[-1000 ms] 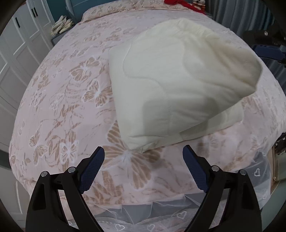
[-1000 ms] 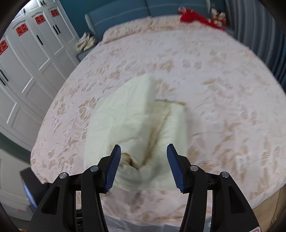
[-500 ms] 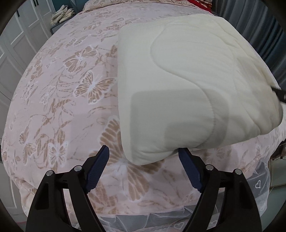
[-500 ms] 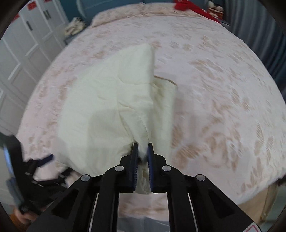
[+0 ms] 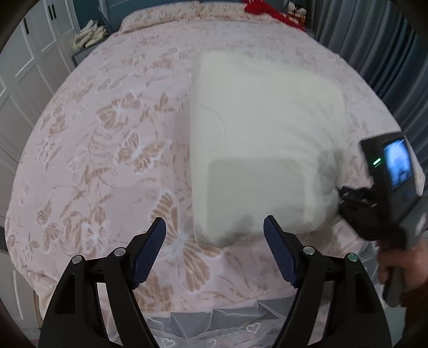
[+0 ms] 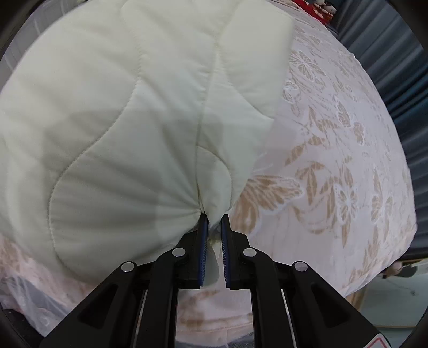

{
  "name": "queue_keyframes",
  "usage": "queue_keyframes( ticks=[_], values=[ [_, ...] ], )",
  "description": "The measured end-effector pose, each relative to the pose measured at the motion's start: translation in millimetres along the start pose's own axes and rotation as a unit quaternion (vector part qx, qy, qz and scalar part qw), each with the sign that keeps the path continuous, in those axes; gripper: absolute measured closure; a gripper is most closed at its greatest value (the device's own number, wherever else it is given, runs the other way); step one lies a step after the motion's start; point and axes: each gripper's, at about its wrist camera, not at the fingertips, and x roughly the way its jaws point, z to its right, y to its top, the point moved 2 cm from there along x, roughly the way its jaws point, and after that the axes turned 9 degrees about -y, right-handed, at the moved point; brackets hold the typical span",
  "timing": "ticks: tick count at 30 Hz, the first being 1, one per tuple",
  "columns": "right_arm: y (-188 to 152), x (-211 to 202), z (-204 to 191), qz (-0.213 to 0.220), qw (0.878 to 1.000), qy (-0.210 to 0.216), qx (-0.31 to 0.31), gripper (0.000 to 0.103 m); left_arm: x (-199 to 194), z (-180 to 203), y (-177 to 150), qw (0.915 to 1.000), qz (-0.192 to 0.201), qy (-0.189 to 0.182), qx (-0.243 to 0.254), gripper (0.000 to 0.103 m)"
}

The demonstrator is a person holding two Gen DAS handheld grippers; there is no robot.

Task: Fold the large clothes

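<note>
A cream quilted garment (image 5: 267, 128) lies folded on the pink butterfly bedspread (image 5: 120, 150). My left gripper (image 5: 214, 222) hovers over its near corner with the jaws closing; the corner shows between the blue pads (image 5: 149, 249), which do not press on it. My right gripper (image 6: 214, 218) is shut on a bunched fold of the cream garment (image 6: 120, 120) at its near edge, low over the bed. In the left wrist view the right gripper (image 5: 347, 198) pinches the garment's right corner, held by a hand (image 5: 401, 267).
The bed's front edge with a lace skirt (image 5: 214, 329) runs just below the grippers. White wardrobe doors (image 5: 26, 80) stand at the left and a grey curtain (image 5: 374, 53) at the right. A red item (image 5: 256, 8) lies at the head of the bed.
The right gripper shut on the garment's fold and sank with it toward the bed, so the raised flap now lies flat. The left gripper's jaws narrowed a little and it pulled back upward.
</note>
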Motion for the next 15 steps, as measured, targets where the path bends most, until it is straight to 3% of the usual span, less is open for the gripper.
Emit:
queue_keyframes(
  ticks=[3,7,12,15],
  values=[
    [1.9,3.0,-4.4,-0.002,1.000,-0.011,-0.015,0.092,-14.1,2.0,18.4,0.9995,0.029,0.007,0.007,0.030],
    [4.1,-8.1,-2.5,-0.009,0.999,-0.012,-0.039,0.092,-2.6,4.1,43.6,0.9987,0.039,0.029,0.012,0.030],
    [8.5,-46.9,18.8,-0.003,0.999,0.032,-0.006,0.090,34.5,10.2,59.1,0.9985,0.012,0.049,0.021,0.032],
    [16.7,-74.3,36.7,0.021,0.999,0.038,0.017,0.080,51.2,12.4,60.2,0.9986,-0.003,0.051,0.015,0.032]
  ],
)
